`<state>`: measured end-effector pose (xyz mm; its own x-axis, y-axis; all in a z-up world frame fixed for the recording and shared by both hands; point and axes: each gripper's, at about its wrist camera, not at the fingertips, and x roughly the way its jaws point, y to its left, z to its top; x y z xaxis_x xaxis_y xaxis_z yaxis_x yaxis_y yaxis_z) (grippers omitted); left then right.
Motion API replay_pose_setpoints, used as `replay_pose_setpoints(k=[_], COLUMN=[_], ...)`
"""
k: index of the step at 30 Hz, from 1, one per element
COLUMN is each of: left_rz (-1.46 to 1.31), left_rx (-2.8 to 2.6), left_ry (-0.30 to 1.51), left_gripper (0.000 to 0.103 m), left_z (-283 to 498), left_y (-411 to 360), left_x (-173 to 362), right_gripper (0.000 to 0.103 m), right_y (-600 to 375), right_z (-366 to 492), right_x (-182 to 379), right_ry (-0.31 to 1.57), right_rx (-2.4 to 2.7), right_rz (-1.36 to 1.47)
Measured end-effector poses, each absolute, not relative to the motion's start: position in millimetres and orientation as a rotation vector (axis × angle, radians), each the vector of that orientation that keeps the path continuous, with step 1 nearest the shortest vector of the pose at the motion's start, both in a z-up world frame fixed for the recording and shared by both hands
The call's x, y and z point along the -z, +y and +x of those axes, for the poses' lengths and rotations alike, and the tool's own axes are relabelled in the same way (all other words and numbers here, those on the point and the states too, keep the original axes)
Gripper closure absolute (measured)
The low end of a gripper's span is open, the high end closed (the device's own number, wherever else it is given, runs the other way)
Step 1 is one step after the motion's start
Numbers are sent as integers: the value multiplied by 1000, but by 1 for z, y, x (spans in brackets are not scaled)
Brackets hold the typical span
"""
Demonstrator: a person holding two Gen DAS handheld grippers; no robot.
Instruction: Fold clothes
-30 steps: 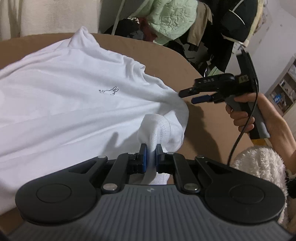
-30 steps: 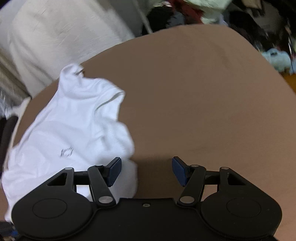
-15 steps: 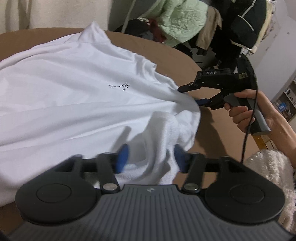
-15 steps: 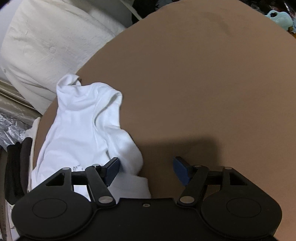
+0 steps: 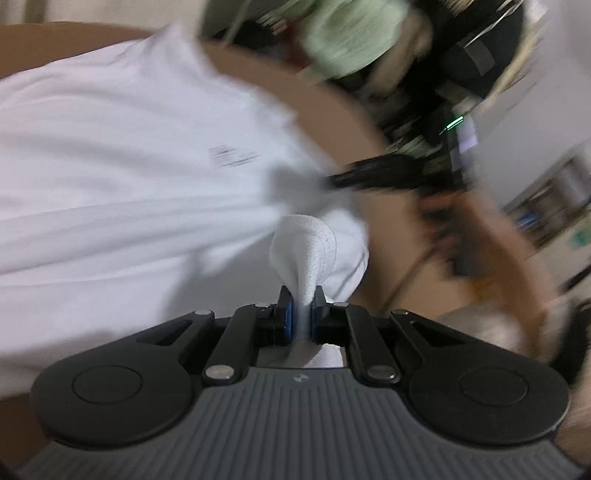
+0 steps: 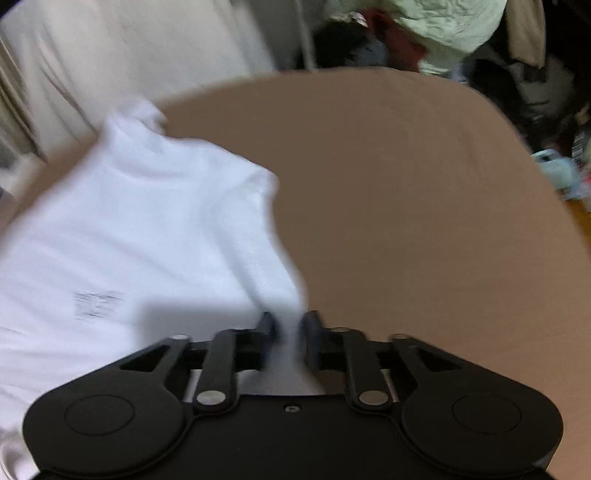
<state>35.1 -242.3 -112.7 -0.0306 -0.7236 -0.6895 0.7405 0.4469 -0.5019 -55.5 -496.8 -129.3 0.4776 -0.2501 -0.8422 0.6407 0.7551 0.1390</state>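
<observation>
White cotton, a T-shirt with a small dark chest print, lies spread on the brown tabletop. The left gripper is pinched tight on a bunched ribbed cuff; the right gripper is closing, its jaws part-open with the shirt's edge between them. Best to let both grips seat fully, then lift evenly so the fold stays square. Behind, heaped clothes clutter the room.
</observation>
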Motion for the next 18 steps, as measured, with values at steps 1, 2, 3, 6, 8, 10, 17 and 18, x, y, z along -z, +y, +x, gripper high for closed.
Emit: replay_pose_setpoints(k=[1, 2, 3, 6, 8, 10, 17, 18], left_rz=[46, 72, 59, -45, -122, -176, -262, -285], left_rx=[1159, 1144, 1143, 1119, 1065, 1029, 1128, 1150], left_ry=[1102, 1113, 1138, 1191, 1204, 1253, 1298, 1304], left_gripper=[93, 93, 93, 92, 92, 92, 92, 92], left_z=[39, 43, 48, 64, 70, 71, 86, 93], left_y=[-242, -242, -242, -236, -231, -225, -207, -203], left_x=[119, 125, 130, 141, 146, 152, 169, 173], right_gripper=[62, 61, 60, 58, 57, 52, 42, 41], right_y=[-500, -502, -504, -502, -497, -488, -417, -414], right_z=[-60, -67, -74, -100, -118, -135, -124, -116], right_x=[129, 127, 124, 114, 107, 99, 54, 49], right_ry=[902, 877, 847, 740, 666, 586, 594, 625], right_rx=[571, 568, 562, 556, 562, 557, 658, 669], right_rz=[509, 559, 607, 765, 890, 1006, 1024, 1016])
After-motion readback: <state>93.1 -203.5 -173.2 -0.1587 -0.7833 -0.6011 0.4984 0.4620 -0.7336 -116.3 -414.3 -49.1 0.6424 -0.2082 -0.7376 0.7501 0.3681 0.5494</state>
